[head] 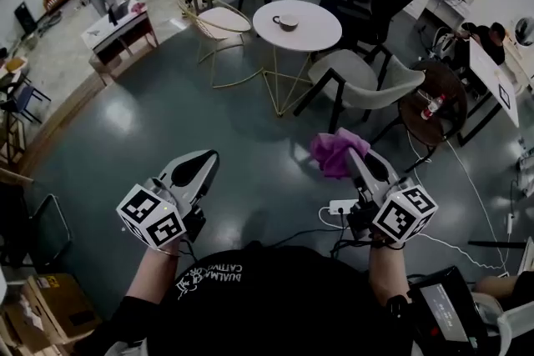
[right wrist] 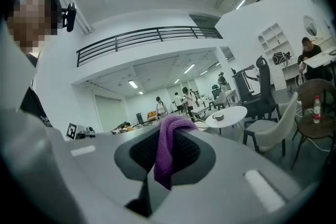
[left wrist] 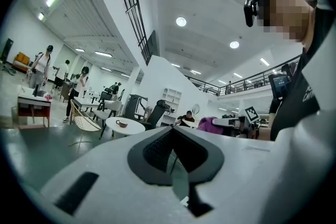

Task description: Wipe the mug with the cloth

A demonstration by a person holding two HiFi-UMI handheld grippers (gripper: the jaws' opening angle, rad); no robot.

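Observation:
A dark mug point(head: 285, 22) stands on a saucer on the round white table point(head: 317, 33) well ahead of me; both gripper views show it small and far as the mug point(left wrist: 122, 124) and the mug point(right wrist: 218, 116). My right gripper point(head: 349, 154) is shut on a purple cloth point(head: 335, 150), which bunches above its tip and hangs between the jaws as the cloth point(right wrist: 168, 148). My left gripper point(head: 203, 165) is shut with nothing in it, held level at the lower left. Both grippers are far from the table.
A grey chair point(head: 363, 79) and a wire-frame chair point(head: 215, 19) flank the round table. A dark side table point(head: 438, 100) with a bottle point(head: 431, 107) stands at the right. Cables and a power strip point(head: 342, 206) lie on the floor near my right gripper. People stand at desks in the background.

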